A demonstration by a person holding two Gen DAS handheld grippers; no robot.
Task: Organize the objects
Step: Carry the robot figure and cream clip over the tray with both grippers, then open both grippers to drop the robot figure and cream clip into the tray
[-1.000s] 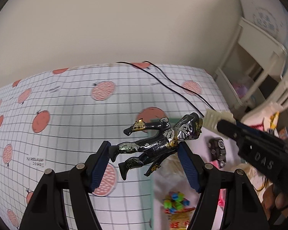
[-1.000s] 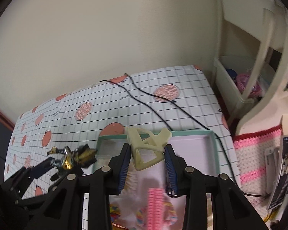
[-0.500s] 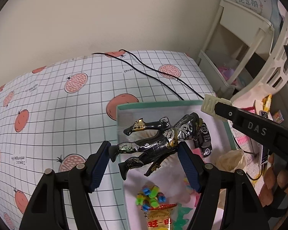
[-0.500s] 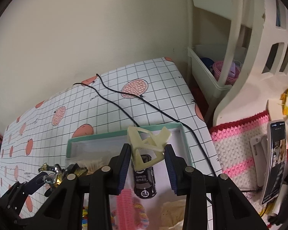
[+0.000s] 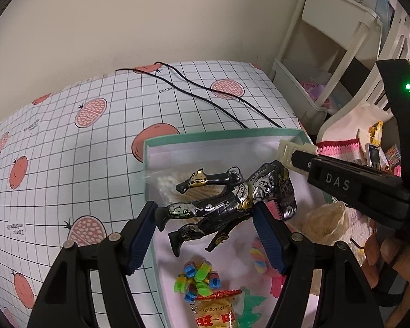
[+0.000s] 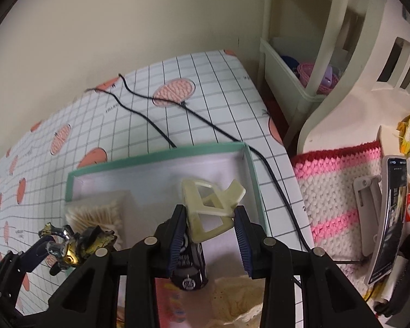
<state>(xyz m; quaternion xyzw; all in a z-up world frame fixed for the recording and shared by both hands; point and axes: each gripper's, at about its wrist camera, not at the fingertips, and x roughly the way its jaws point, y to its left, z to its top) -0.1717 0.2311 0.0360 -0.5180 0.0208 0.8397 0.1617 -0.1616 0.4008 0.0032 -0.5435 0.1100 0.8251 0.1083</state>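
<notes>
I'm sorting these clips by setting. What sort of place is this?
Probably a home, perhaps a bedroom or child's corner. A fruit-print tablecloth covers the table, a cream plastic shelf rack holds small items, and a crocheted pink and white mat lies beside a box of toys and trinkets.

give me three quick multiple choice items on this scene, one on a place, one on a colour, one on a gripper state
1. Where do the two thin black cables lie?
A. on the grid-patterned tablecloth
B. inside the box
C. on the shelf

2. What colour is the rim of the shallow cardboard box?
A. red
B. teal green
C. black

3. What is the right gripper doing?
A. hanging empty
B. gripping a pink comb
C. clamped on the cream plastic hair claw clip

Answers: 1 A, both run across the tablecloth behind the box. 2 B, the edge shows teal. 3 C, both pads press the clip's sides.
</notes>
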